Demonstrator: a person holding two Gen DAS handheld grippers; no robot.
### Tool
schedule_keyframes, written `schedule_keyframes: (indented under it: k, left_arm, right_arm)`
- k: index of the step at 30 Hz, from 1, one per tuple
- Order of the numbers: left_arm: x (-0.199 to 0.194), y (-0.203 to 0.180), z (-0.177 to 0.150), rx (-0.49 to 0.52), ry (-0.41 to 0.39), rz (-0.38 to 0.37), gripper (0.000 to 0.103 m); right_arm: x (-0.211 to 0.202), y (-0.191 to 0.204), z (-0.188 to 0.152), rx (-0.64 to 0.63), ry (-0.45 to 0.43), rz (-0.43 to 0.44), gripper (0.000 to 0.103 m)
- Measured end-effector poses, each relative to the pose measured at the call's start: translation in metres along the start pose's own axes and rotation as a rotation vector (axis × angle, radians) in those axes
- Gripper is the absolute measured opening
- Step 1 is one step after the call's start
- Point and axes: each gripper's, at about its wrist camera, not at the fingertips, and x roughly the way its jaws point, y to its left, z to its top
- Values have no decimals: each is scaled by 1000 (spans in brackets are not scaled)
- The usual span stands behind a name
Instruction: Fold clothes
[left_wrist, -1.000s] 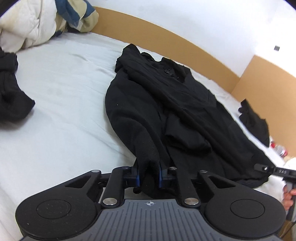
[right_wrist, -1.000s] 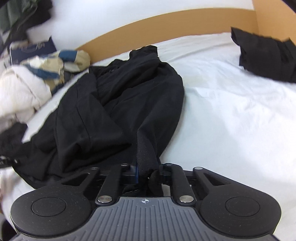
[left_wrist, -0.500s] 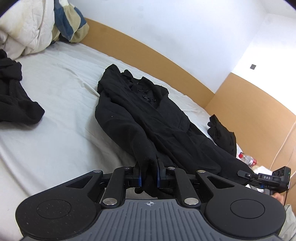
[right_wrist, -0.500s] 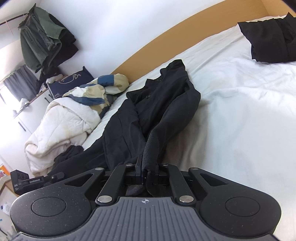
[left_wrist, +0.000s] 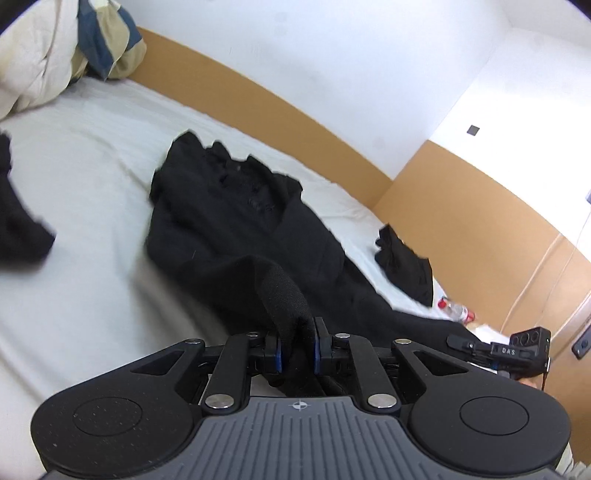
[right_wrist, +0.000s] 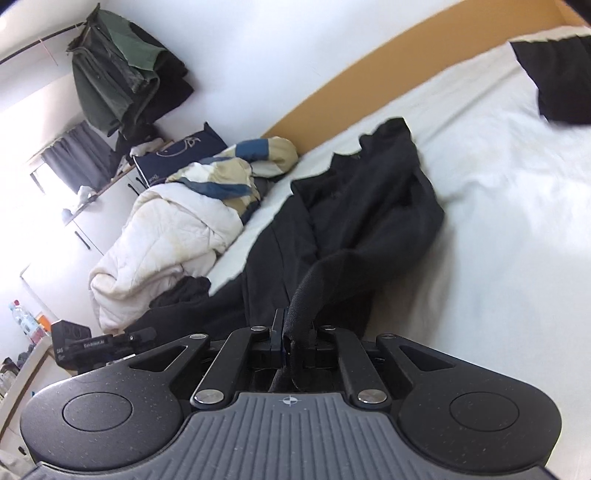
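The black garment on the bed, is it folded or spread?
Spread lengthwise: the black garment lies unfolded, its near end pinched by both grippers.

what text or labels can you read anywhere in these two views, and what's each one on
"DAS": white letters on the right gripper's black body, seen at the right edge of the left wrist view.
Pale lettering on the left gripper's body, seen in the right wrist view: too blurred to read.
Script under the whale drawing on the navy pillow: too small to read.
Bottle label beside the bed: unreadable.
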Motion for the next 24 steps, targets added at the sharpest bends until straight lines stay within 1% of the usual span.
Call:
schedule_keyframes:
  k: [3,5,8,10,11,13,15,16,17,18,19,20,21,22,24]
  left_arm:
    - [22,5,45,-85,22,14,14]
    - [37,7,71,-103,15,53,14]
    - [62,21,101,-153,19,129,15]
    - [77,35,114,-185,18,177,16]
    - [81,39,116,-186,2,194,17]
    - [84,44,115,-170,-46,217,23]
    - [88,49,115,-154,-94,241,28]
    - [90,51,115,-146,-118,253,31]
    - [92,54,115,-138,-142,264,37]
    - [94,56,115,-130,-166,276,49]
    - [96,59,114,-122,-190,288,58]
    - [98,62,114,-114,-214,299,80]
    - [100,64,114,-106,-238,311,89]
    - [102,67,114,-98,-262,322,90]
    - [106,72,113,-82,-311,346,97]
  right_arm:
    - [16,0,35,14,-28,13,7]
    - [28,-4,59,35,-51,5,7]
    - [55,-20,88,99,-73,-34,7]
    - [69,-36,101,157,-84,-57,7]
    - [78,-46,104,187,-83,-65,7]
    - [95,-62,111,214,-76,-76,8]
    - [115,-77,115,221,-64,-91,13]
    - [124,-84,115,230,-63,-107,17]
    - [133,-91,115,236,-62,-127,29]
    - [140,-95,113,234,-68,-149,41]
    - [144,-98,111,225,-85,-165,45]
    - [145,-100,109,217,-116,-170,46]
    - [141,-101,108,211,-160,-169,46]
    - [135,-101,108,204,-209,-171,46]
    - [121,-92,110,155,-331,-183,47]
